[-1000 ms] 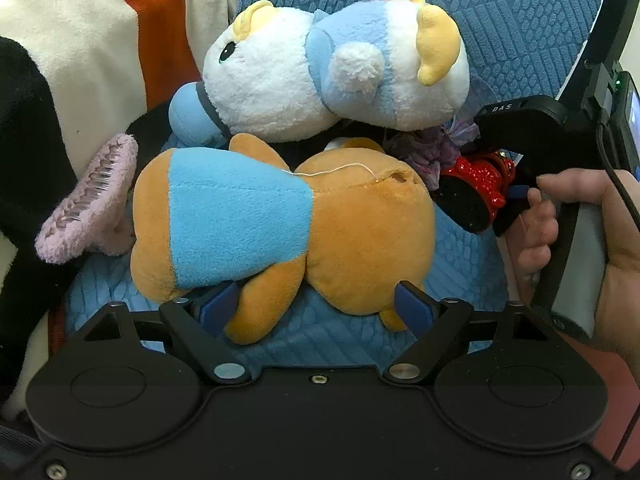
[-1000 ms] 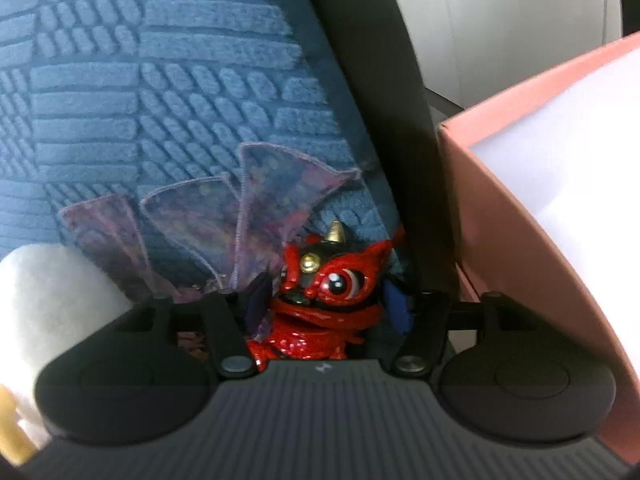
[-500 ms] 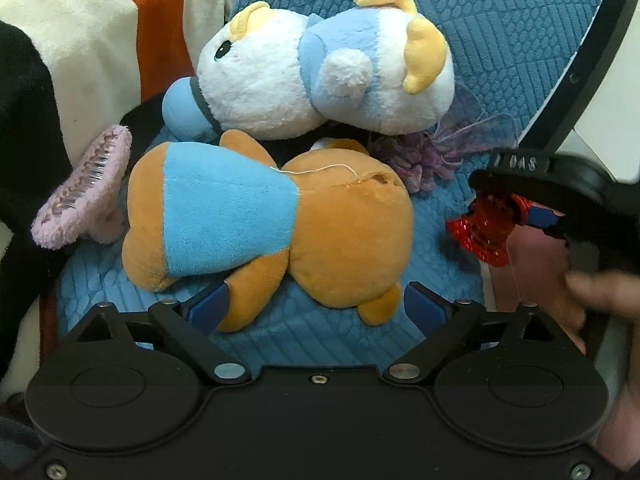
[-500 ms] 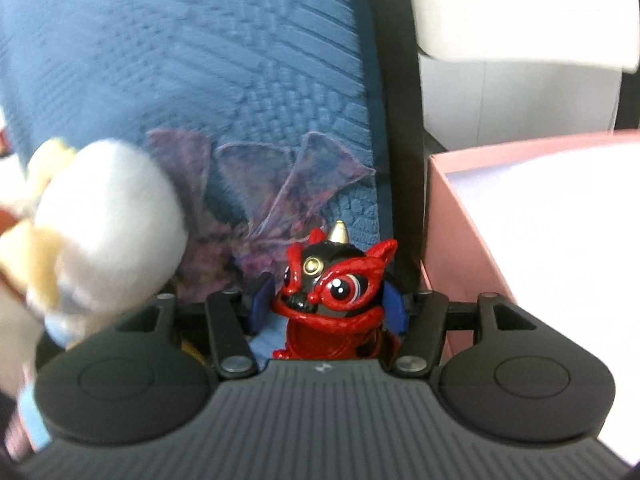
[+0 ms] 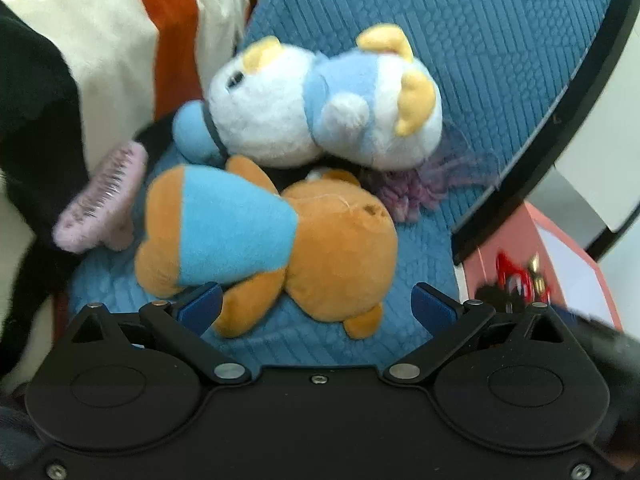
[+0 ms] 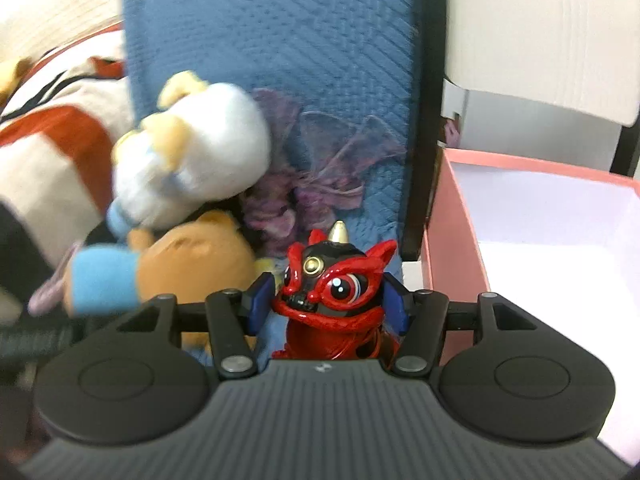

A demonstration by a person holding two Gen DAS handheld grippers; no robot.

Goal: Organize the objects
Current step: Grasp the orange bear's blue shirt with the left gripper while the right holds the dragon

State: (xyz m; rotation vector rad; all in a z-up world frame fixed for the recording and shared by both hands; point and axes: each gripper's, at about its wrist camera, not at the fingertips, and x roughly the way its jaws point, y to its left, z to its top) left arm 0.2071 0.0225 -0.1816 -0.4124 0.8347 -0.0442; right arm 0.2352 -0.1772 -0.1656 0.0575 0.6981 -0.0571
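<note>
The right gripper [image 6: 326, 300] grasps the red figurine [image 6: 334, 284] beside the pink box [image 6: 452, 240]; next, carry it over the box and release. The left gripper [image 5: 316, 304] is released.

Both wrist views look close across the blue chair [image 5: 460, 60], somewhat blurred.

A blue quilted chair cushion [image 5: 460, 40] with a black frame edge [image 5: 560, 120] fills the background. A cream, orange and black striped blanket [image 5: 100, 60] lies alongside it.

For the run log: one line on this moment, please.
right gripper: shut on dragon | left gripper: open at bear | box: beside right
</note>
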